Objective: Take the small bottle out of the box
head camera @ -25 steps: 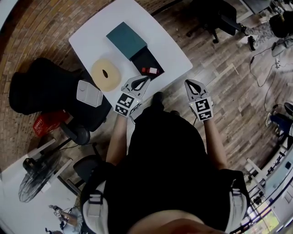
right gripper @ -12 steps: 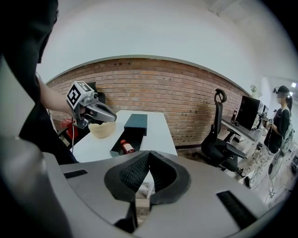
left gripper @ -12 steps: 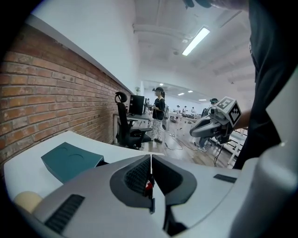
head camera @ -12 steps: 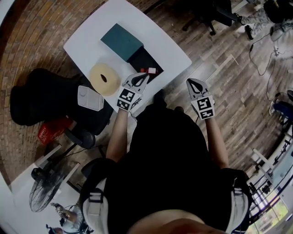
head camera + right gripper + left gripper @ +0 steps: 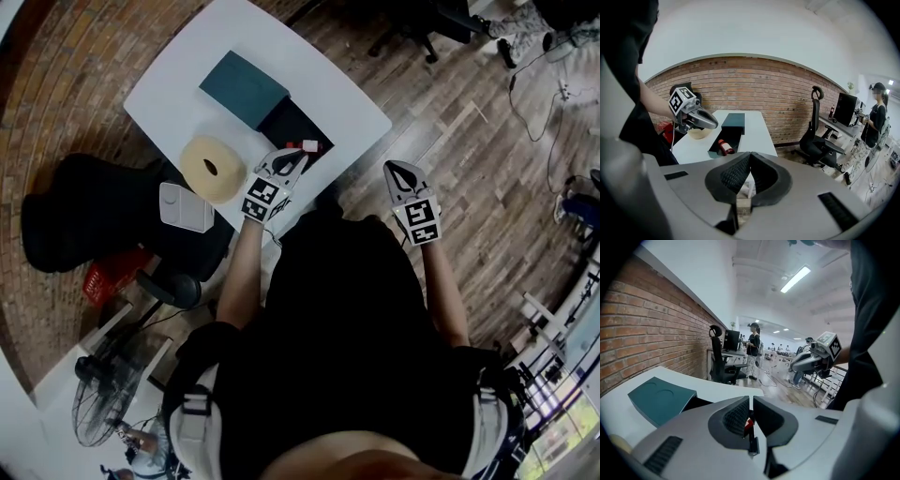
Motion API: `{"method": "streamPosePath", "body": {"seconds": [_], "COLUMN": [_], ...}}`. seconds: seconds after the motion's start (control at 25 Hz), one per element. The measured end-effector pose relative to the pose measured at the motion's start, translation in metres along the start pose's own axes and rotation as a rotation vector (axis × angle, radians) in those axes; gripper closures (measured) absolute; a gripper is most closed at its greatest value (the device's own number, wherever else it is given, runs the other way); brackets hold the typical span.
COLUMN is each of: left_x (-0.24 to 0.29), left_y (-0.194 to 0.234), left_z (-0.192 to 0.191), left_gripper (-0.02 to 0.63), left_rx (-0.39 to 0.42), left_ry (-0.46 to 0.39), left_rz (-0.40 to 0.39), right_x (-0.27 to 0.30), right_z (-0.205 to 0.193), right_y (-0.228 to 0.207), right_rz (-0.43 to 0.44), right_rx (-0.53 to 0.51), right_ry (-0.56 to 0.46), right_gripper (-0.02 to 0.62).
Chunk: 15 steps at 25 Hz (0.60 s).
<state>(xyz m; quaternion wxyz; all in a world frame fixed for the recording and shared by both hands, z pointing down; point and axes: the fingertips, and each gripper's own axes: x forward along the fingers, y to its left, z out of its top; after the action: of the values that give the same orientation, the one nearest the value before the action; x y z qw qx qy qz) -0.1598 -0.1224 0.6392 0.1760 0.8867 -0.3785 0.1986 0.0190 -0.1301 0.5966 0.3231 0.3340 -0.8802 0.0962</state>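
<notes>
The small bottle (image 5: 307,146), red with a white label, lies in the open black box (image 5: 292,125) on the white table (image 5: 178,84). The box's teal lid (image 5: 243,87) rests over its far end. My left gripper (image 5: 292,157) is shut and empty, its tips just short of the bottle at the box's near end. A sliver of the red bottle (image 5: 748,423) shows behind the left gripper's (image 5: 751,397) closed jaws. My right gripper (image 5: 400,172) is shut and empty, off the table's right edge over the floor. From the right gripper (image 5: 750,153), the bottle (image 5: 724,147) lies in the box (image 5: 716,149) under the left gripper (image 5: 704,120).
A cream tape roll (image 5: 214,168) and a small white case (image 5: 185,207) sit at the table's near left. A black seat (image 5: 84,216) stands left of the table. An office chair (image 5: 818,140) and a standing person (image 5: 874,122) are off to the right.
My left gripper has sunk and crept forward, so its tips are closer to the bottle. The right gripper has hardly moved. Both stay shut.
</notes>
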Motion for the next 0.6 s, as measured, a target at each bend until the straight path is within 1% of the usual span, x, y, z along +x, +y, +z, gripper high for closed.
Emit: {"method": "streamPosePath", "body": {"seconds": [0.08, 0.2, 0.24, 0.32, 0.44, 0.6], "left_x": [0.003, 0.009, 0.011, 0.014, 0.022, 0.034], "left_y": [0.002, 0.006, 0.008, 0.010, 0.012, 0.010], "left_z": [-0.004, -0.012, -0.015, -0.021, -0.029, -0.044], "left_gripper": [0.580, 0.576, 0.564, 0.508, 0.484, 0.454], "left_rx": [0.008, 0.048, 0.064, 0.094, 0.149, 0.235], "left_ry": [0.009, 0.046, 0.062, 0.095, 0.146, 0.223], "left_rz": [-0.002, -0.005, -0.008, -0.014, -0.031, -0.082], "right_x": [0.000, -0.002, -0.003, -0.004, -0.006, -0.009], "right_z": [-0.003, -0.006, -0.007, -0.009, -0.013, -0.017], "right_y": [-0.001, -0.002, -0.002, -0.002, -0.005, -0.007], "right_rz": [-0.008, -0.020, -0.024, -0.031, -0.044, -0.060], "right_rx": [0.008, 0.020, 0.024, 0.031, 0.042, 0.055], "right_ry": [0.004, 0.007, 0.008, 0.011, 0.015, 0.020], "right_gripper": [0.597, 0.597, 0.597, 0.597, 0.597, 0.597]}}
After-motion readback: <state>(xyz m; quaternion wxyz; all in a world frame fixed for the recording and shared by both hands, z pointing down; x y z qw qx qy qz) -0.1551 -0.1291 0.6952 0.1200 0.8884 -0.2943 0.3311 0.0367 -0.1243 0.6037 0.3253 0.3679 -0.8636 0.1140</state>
